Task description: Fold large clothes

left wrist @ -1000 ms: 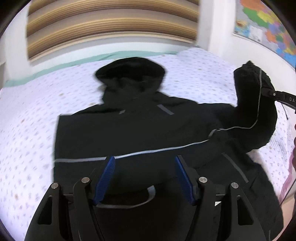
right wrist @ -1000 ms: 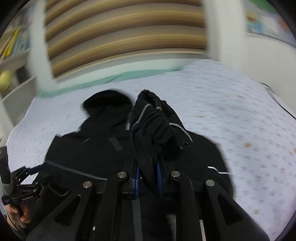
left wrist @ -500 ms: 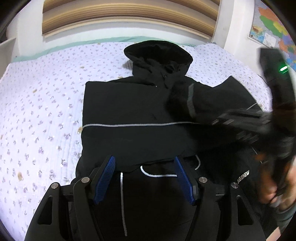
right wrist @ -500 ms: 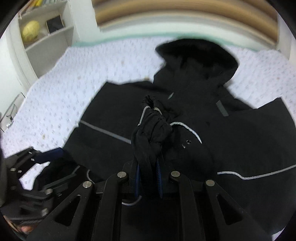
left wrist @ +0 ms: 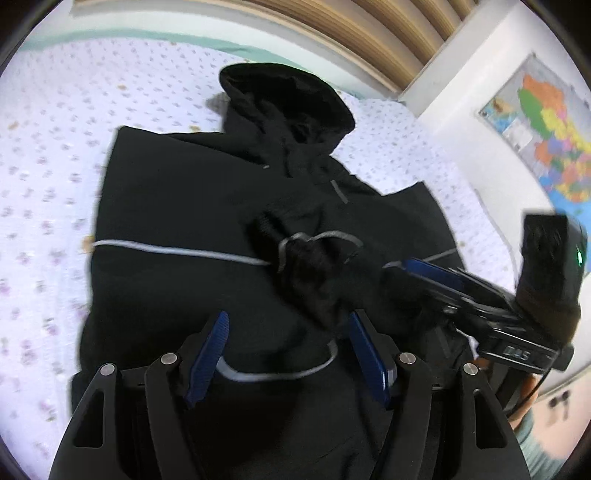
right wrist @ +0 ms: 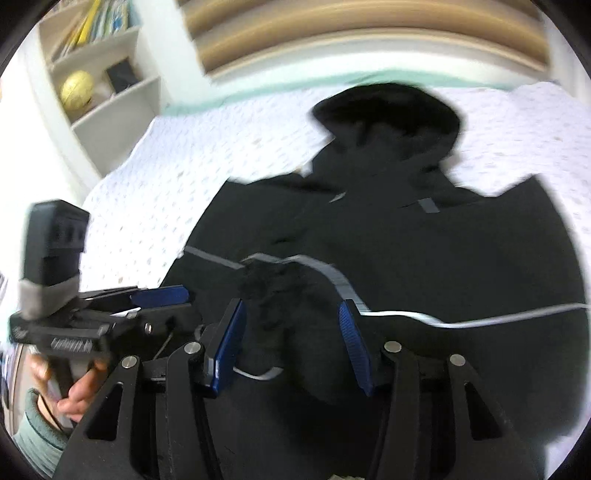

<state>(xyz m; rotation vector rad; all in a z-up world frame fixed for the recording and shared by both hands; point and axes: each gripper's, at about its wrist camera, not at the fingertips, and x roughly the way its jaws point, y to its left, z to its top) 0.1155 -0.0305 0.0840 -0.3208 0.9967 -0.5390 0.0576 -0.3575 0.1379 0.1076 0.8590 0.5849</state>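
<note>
Bedroom setting: one bed with a white quilted cover (left wrist: 55, 177) printed with small lilac flowers, one slatted wooden headboard (left wrist: 369, 33), one coloured wall map (left wrist: 546, 122) at right, one white shelf unit (right wrist: 103, 88) at left holding one yellow ball (right wrist: 76, 90).

Item 1: one black hooded jacket (left wrist: 177, 206) with thin grey reflective piping, lying flat on the cover, hood (left wrist: 284, 99) toward the headboard. One sleeve cuff (left wrist: 314, 269) sits bunched on the middle of the jacket body.

Item 2: left gripper (left wrist: 286, 354), blue pads, jaws apart and widening over the jacket's lower part, nothing pressed between them.

Item 3: right gripper (right wrist: 291, 343), blue pads, jaws opening; the bunched cuff lies between them, pads not pressing it.

Edges: bare cover shows left of the jacket and beyond the hood; the two grippers sit close together over the garment.
</note>
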